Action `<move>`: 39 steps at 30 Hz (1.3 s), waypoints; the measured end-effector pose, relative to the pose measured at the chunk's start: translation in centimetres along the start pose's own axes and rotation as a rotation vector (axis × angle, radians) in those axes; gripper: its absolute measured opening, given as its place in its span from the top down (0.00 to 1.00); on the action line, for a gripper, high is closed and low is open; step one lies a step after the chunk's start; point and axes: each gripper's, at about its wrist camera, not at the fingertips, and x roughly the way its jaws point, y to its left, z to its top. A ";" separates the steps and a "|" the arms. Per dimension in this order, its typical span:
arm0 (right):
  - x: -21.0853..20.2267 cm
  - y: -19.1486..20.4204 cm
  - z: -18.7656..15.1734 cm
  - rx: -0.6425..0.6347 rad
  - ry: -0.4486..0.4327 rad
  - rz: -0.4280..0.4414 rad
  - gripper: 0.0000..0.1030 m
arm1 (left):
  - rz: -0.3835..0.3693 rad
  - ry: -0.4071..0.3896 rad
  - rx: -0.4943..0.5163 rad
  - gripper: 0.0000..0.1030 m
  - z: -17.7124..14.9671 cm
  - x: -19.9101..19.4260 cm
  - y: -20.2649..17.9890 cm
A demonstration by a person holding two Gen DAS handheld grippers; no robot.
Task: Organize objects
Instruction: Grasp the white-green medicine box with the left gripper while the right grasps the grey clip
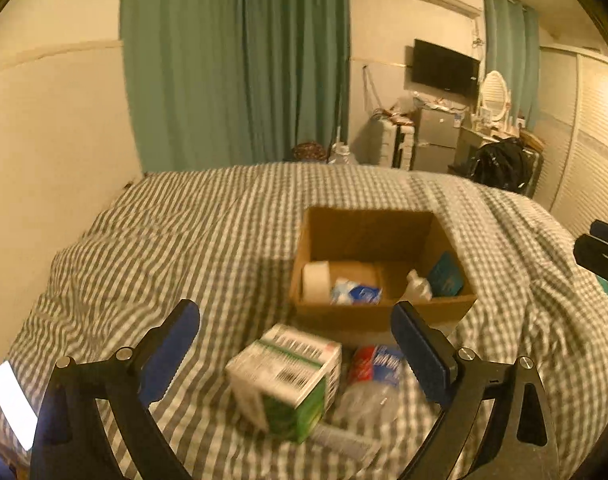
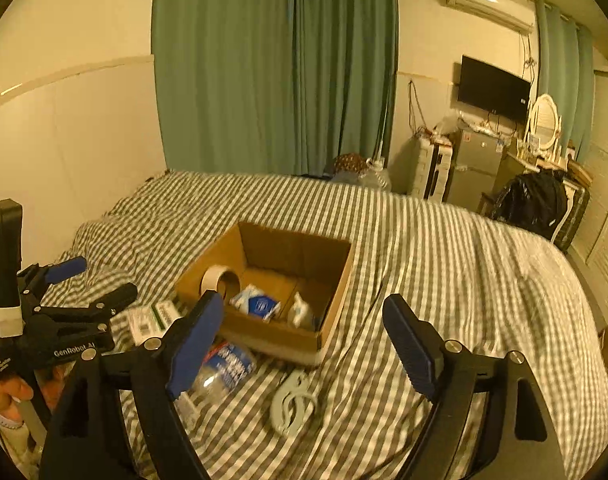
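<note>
Blue-padded fingers frame both views, and both pairs of tongs stand wide open with nothing between them. Left gripper (image 1: 295, 316) hovers over the checked bedspread (image 1: 191, 240), and right below it sits a white-and-green carton (image 1: 287, 384) with a barcode on top, blurred by motion. Just to its right lies a clear plastic bottle (image 1: 374, 380) on its side, red and blue label showing, touching or nearly touching the carton; I cannot tell which.

Over on the right side, right gripper (image 2: 304, 308) hangs above the bed too, and between its fingers a pale, flat curly plastic piece (image 2: 293, 402) lies on the cover, what it is I cannot tell. The same bottle (image 2: 225, 368) shows just behind the left finger pad.

Beyond all that, the open cardboard box (image 1: 384, 316) rests on the bed, just past the carton and bottle. Inside it: a roll of tape (image 1: 316, 282) propped against the left wall, a blue-and-white packet (image 1: 356, 292) beside it, a small white bottle (image 1: 418, 286) and a teal packet (image 1: 446, 276) leaning at the right wall.

From the right wrist view, a hand (image 2: 11, 390) grips the handle of the left tool at the picture's left edge. Green curtains (image 1: 235, 64) hang behind the bed.
</note>
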 end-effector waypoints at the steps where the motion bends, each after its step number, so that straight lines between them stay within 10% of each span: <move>1: 0.3 0.2 -0.7 0.001 0.011 0.000 0.20 | 0.004 0.009 -0.006 0.04 -0.8 0.2 0.5; 20: 13.9 3.1 -11.8 -0.002 0.351 -0.029 0.21 | -0.045 0.148 -0.031 0.04 -9.7 7.5 3.1; 39: 17.1 1.6 -15.1 0.014 0.439 -0.047 0.64 | -0.145 0.162 0.013 0.10 -9.1 12.4 0.6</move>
